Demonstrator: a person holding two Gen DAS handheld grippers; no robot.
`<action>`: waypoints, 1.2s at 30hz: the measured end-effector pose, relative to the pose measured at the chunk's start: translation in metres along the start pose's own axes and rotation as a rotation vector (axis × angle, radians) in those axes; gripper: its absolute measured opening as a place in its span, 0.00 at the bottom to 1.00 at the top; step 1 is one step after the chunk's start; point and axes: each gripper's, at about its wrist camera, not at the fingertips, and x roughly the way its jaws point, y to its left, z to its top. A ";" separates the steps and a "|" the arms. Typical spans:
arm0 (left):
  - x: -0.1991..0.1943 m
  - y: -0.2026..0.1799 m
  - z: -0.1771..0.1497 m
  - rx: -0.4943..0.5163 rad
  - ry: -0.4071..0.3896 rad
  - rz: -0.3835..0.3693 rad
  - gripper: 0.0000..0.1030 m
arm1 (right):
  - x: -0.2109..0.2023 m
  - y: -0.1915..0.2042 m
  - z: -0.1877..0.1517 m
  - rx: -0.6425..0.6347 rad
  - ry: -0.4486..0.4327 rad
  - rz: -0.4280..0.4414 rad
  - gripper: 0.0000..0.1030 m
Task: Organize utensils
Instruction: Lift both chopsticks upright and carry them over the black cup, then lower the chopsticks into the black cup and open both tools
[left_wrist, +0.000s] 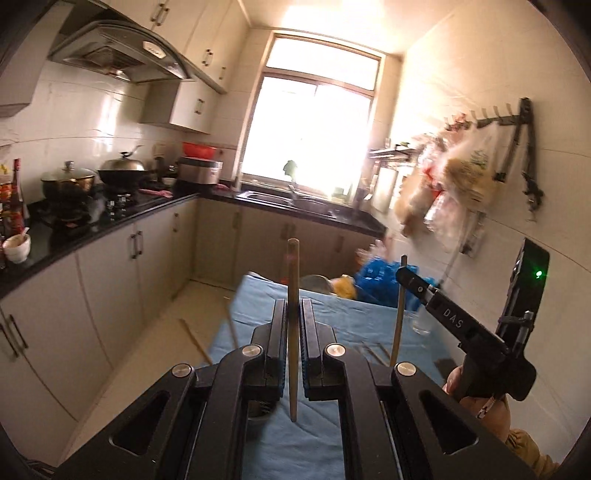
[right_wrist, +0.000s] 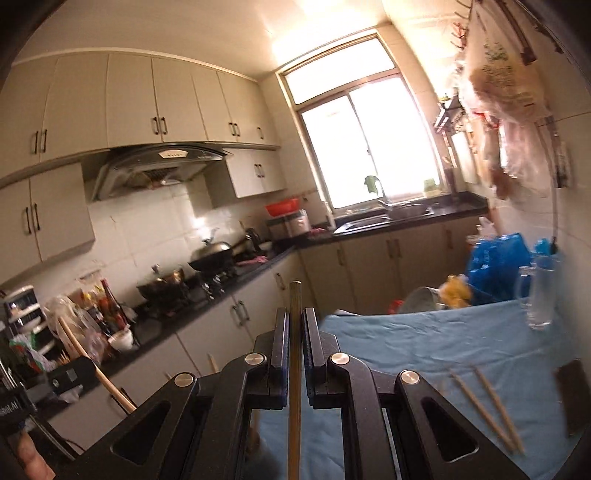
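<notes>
Chopstick (left_wrist: 293, 332), slim, tan wood, upright

"DAS" on right hand-held gripper (left_wrist: 403, 274)

The table (right_wrist: 424, 343) stands in the foreground, against the wall on the right; on it near the right edge lie two loose chopsticks (right_wrist: 487, 406) side by side, and farther back by the wall stands a glass (right_wrist: 541, 295); behind the table's far end sit a bag (right_wrist: 498, 266) and a bowl (right_wrist: 421, 299); the left gripper (left_wrist: 294, 314) holds one chopstick (left_wrist: 293, 332) upright above the table, with the right gripper (left_wrist: 404, 275) to its right holding a second chopstick (left_wrist: 398, 325); the counter (left_wrist: 110, 225) runs along the left wall, bearing pots (left_wrist: 68, 182); the sink (left_wrist: 280, 197) lies under the window (left_wrist: 306, 122) at the far end.
</notes>
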 end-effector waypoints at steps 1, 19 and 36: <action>0.004 0.007 0.002 -0.007 0.003 0.009 0.06 | 0.009 0.006 0.001 0.006 -0.002 0.012 0.07; 0.088 0.062 -0.016 -0.102 0.165 0.064 0.06 | 0.125 0.040 -0.038 -0.004 0.032 -0.010 0.07; 0.092 0.058 -0.023 -0.099 0.167 0.105 0.06 | 0.110 0.032 -0.031 0.007 0.020 -0.011 0.08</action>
